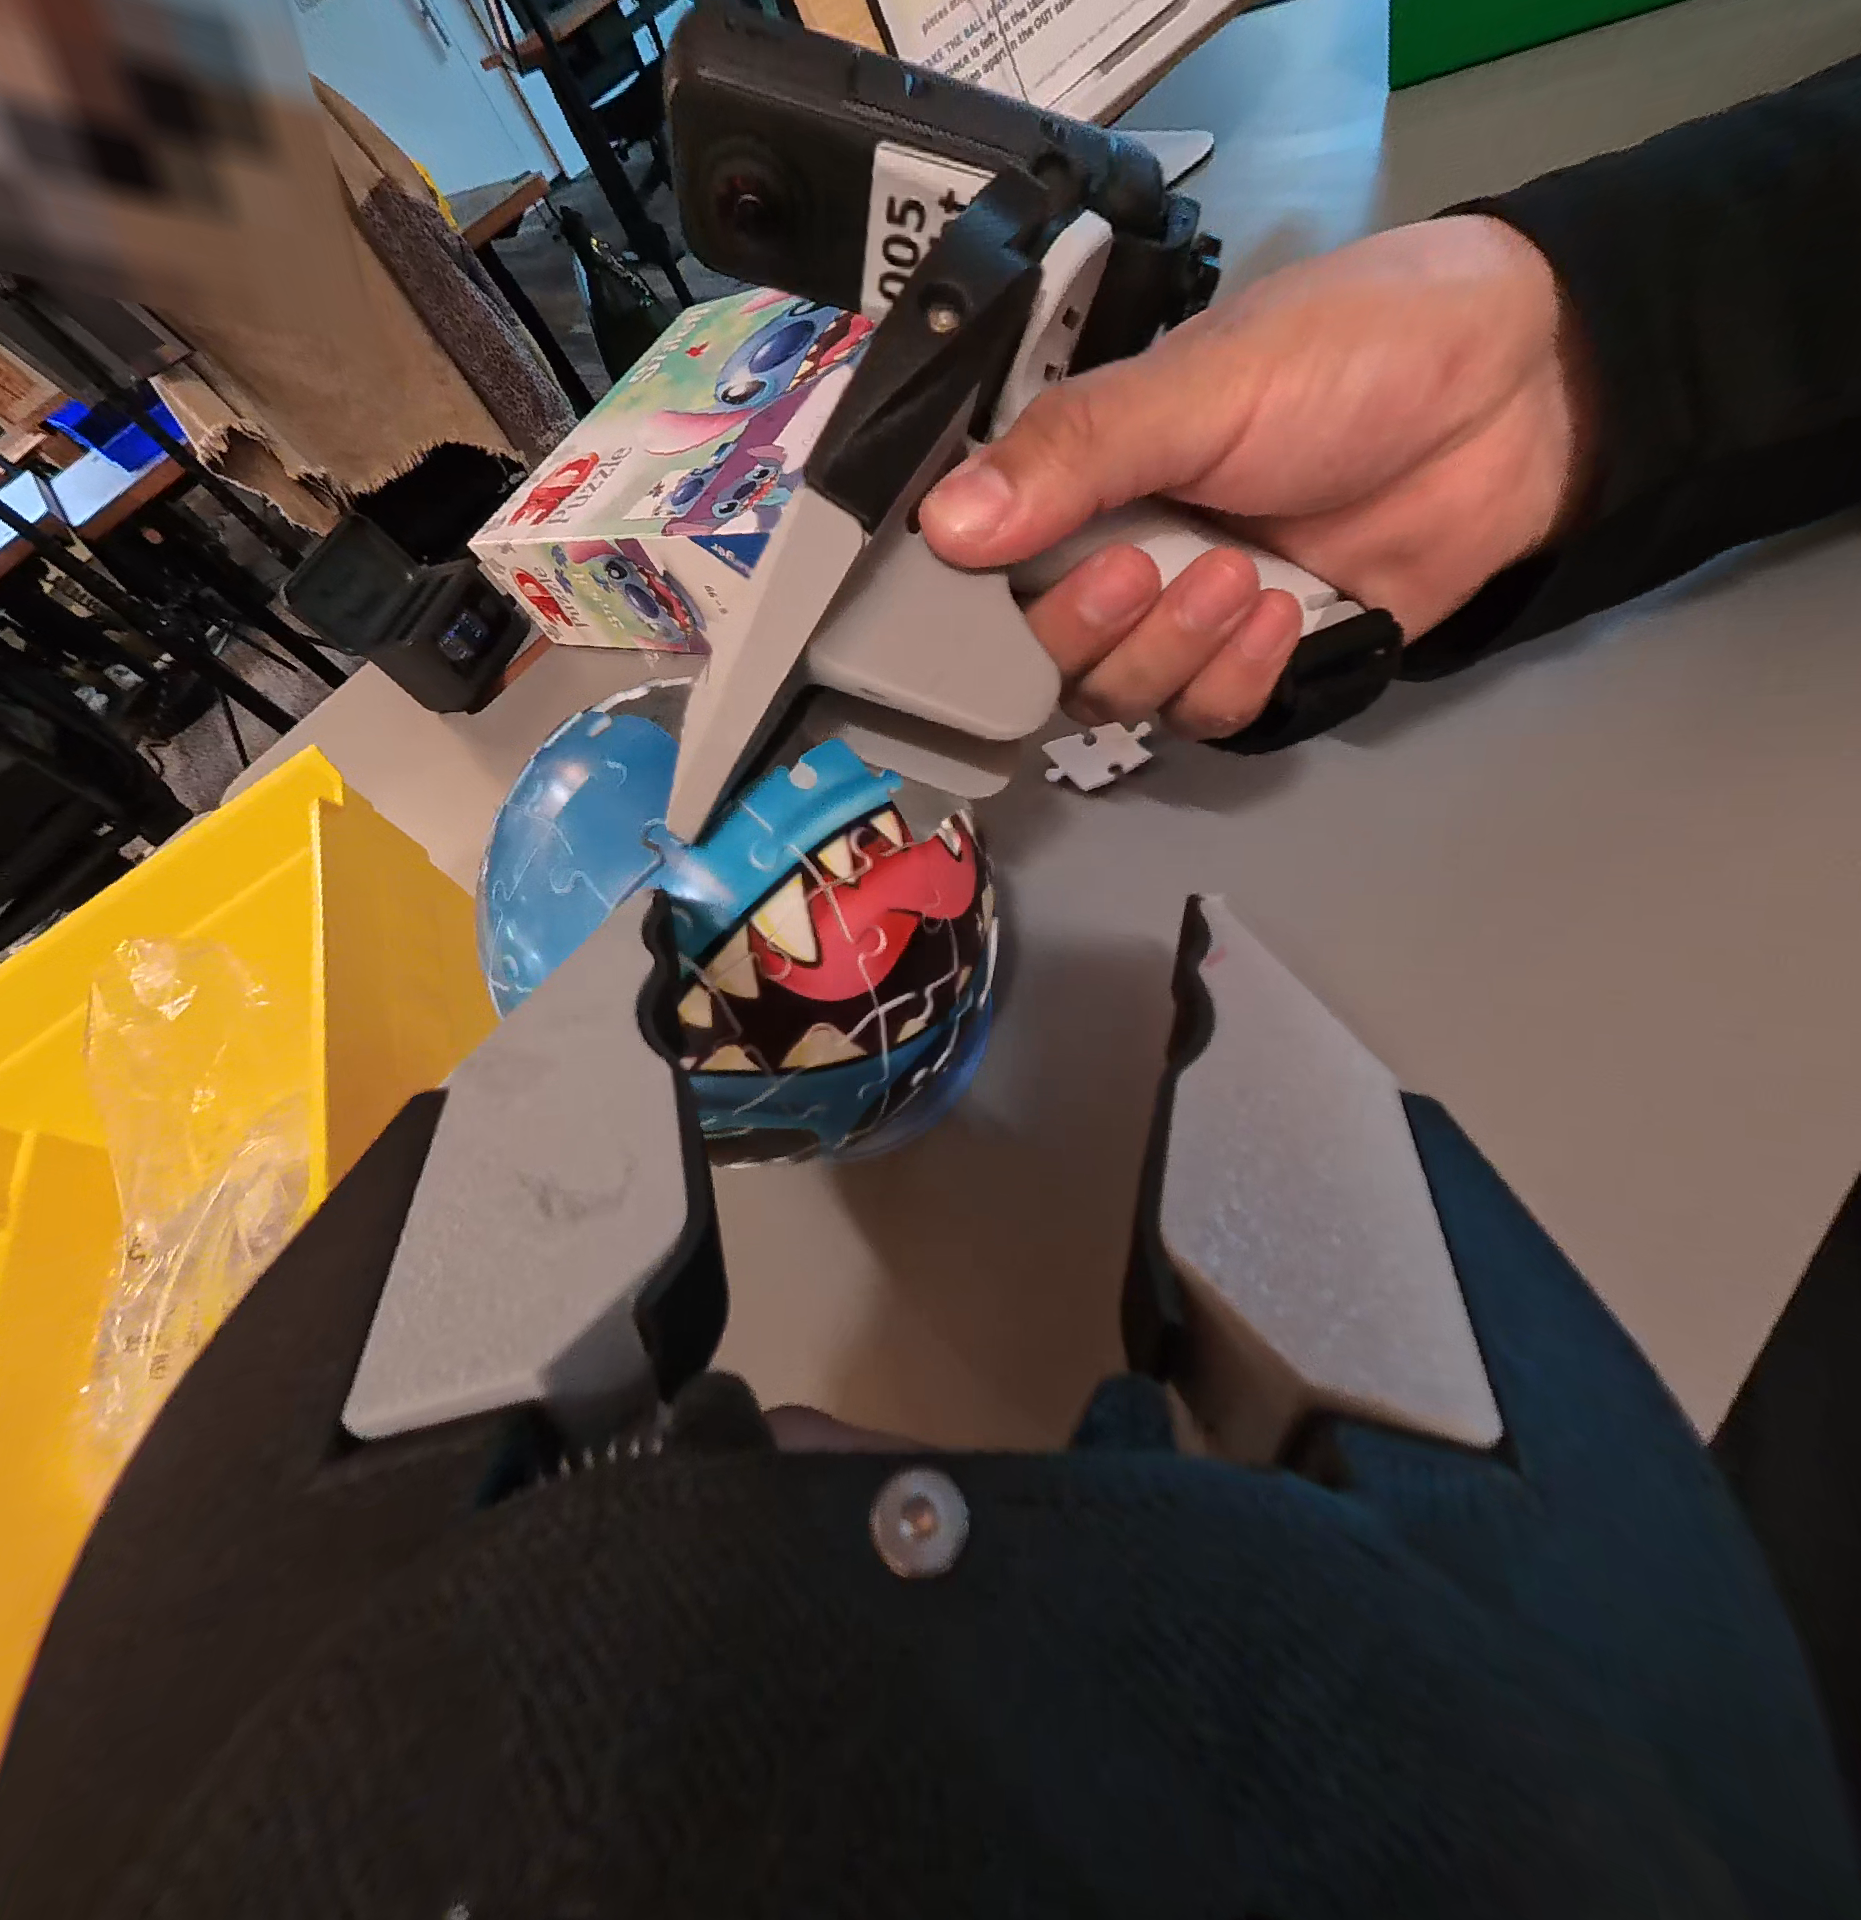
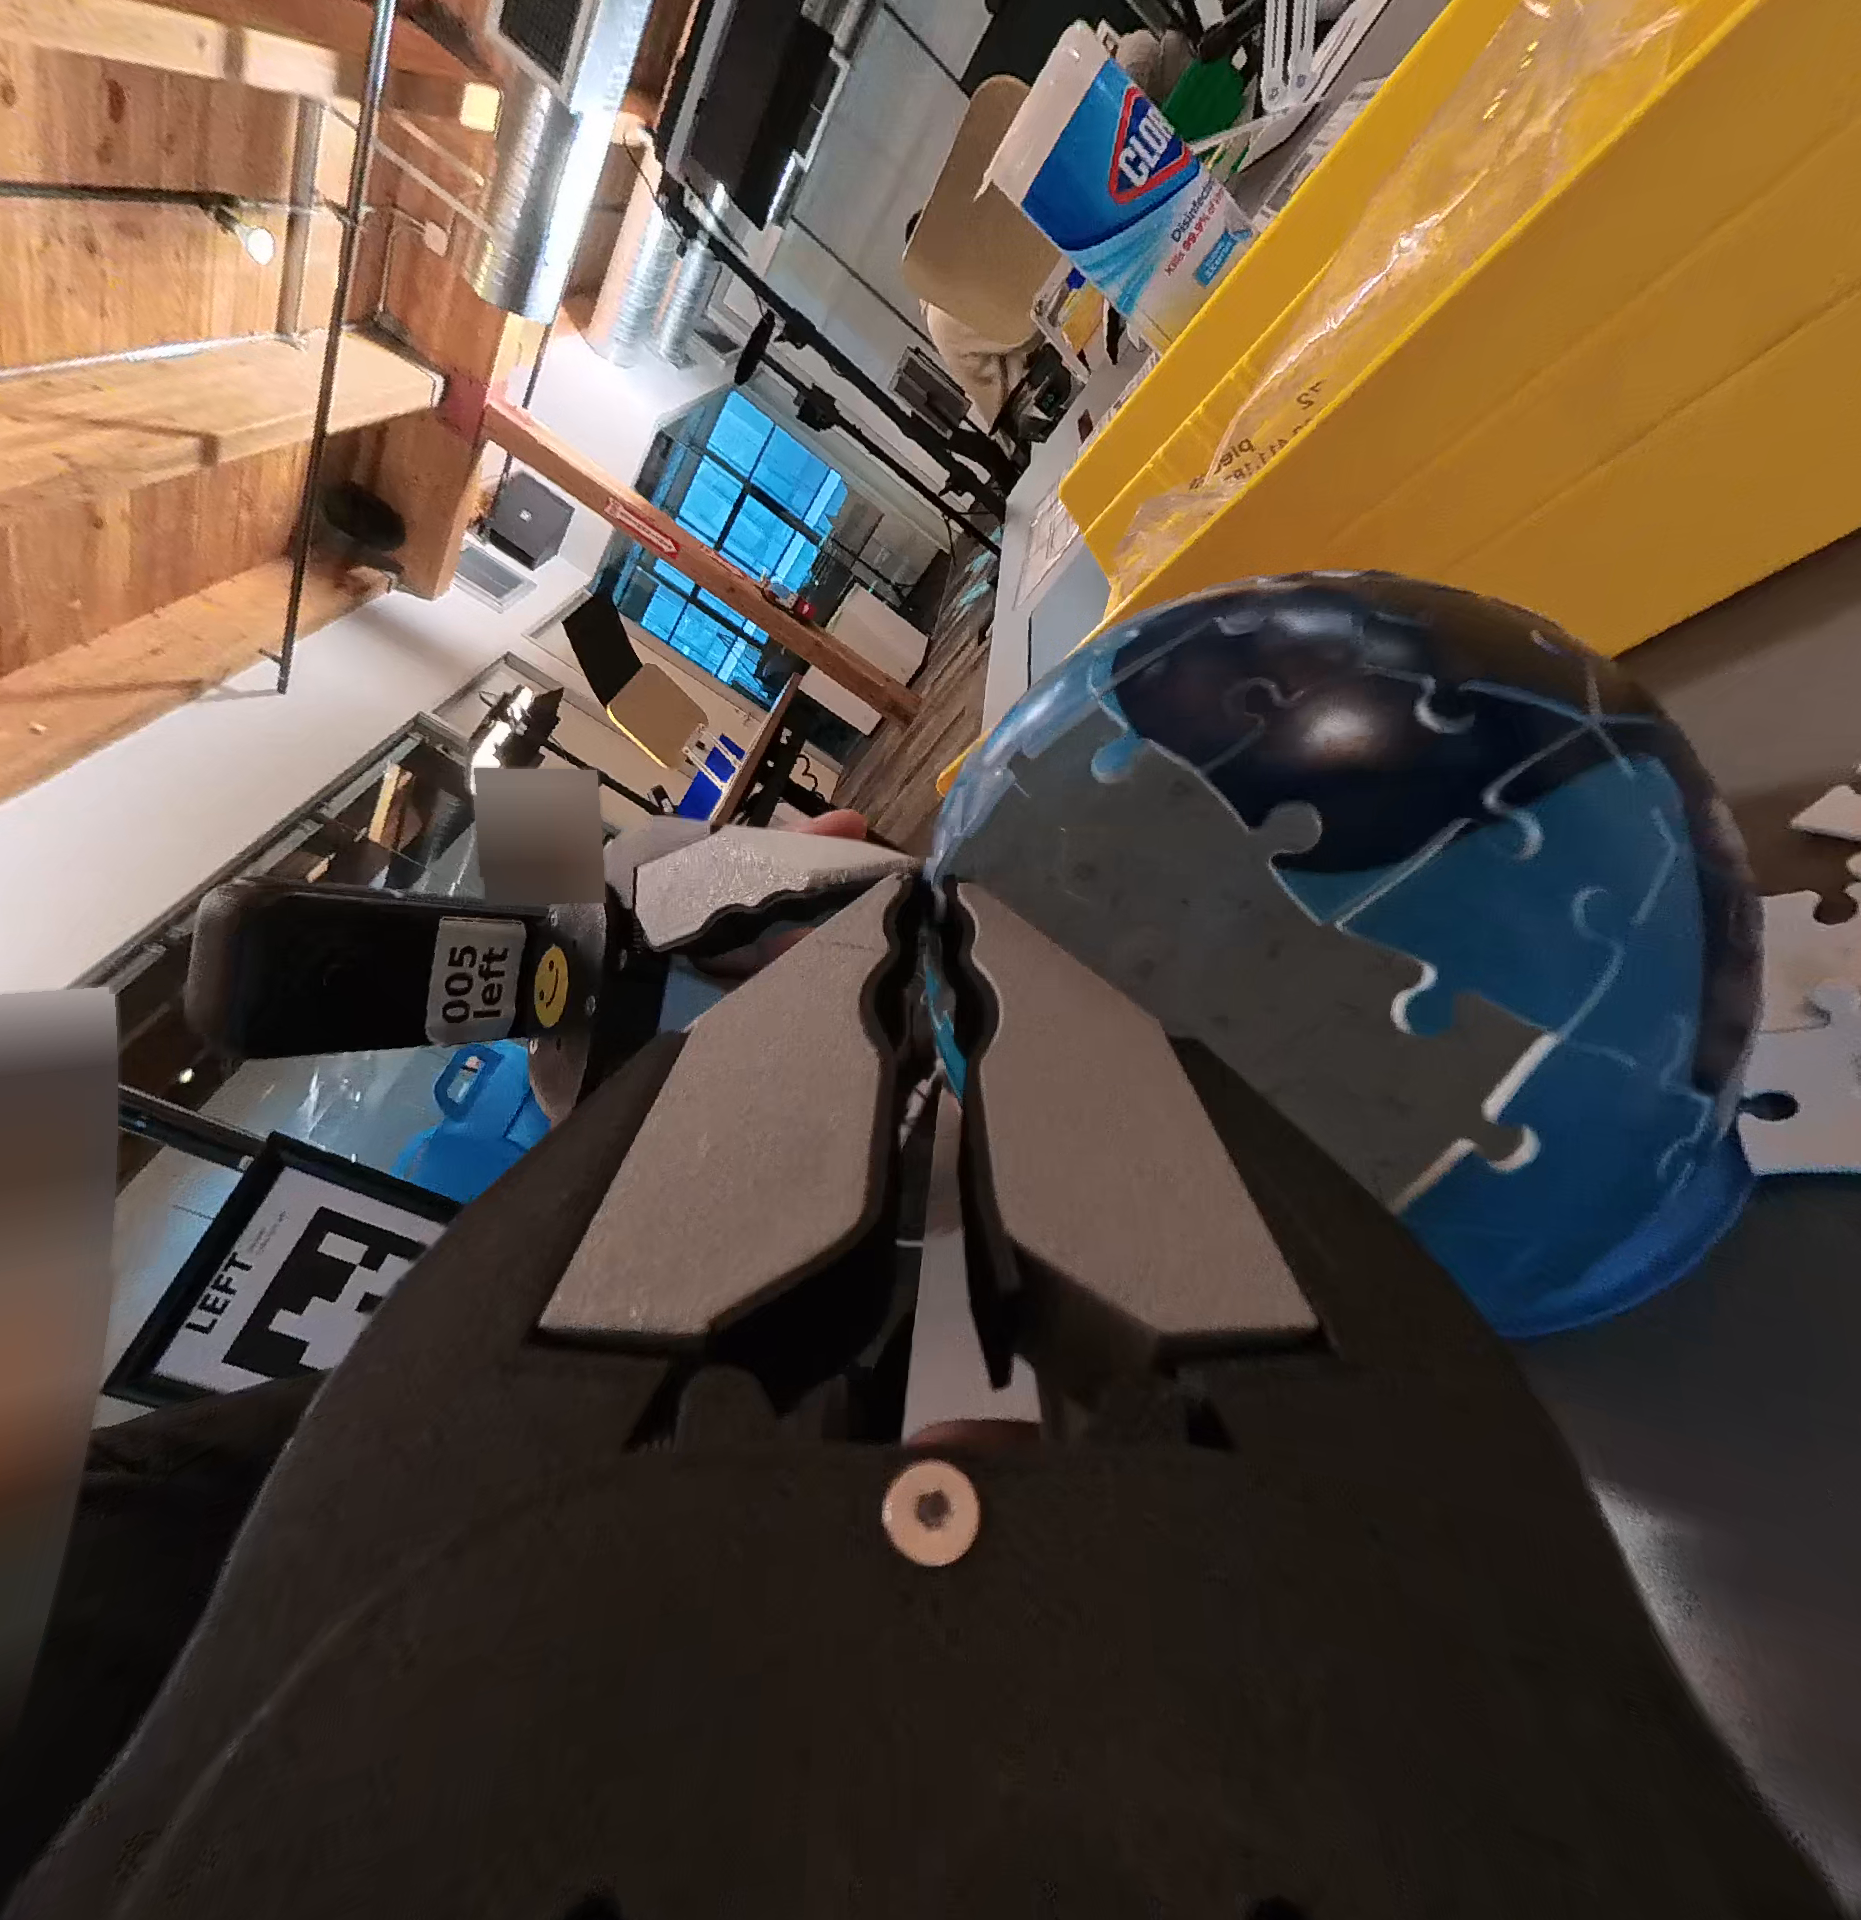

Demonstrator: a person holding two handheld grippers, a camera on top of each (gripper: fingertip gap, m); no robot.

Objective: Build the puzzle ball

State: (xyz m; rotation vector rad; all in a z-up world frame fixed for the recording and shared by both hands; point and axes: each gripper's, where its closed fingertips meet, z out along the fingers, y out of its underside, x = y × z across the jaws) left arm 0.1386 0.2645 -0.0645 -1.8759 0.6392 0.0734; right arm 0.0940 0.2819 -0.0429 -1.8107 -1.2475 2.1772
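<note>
left claw [image 1: 926, 966] nearest, fingers spread wide, gripping nothing; one fingertip [image 1: 658, 935] touches the ball's near side. puzzle ball [image 1: 801, 966] sits on the grey table [image 1: 1477, 883], part built. right claw [image 1: 791, 800] comes down on the ball's top, clenched on a blue piece [image 1: 838, 790]. loose white piece [image 1: 1097, 753] just behind ball. yellow bin [image 1: 230, 935] w/ plastic bag [image 1: 178, 1122] left of ball; puzzle box [image 1: 687, 478] farther back.

right gripper [image 2: 936, 935] nearly closed, pinching a blue piece at the puzzle ball's [image 2: 1528, 935] edge beside yellow bin [image 2: 1528, 364].
</note>
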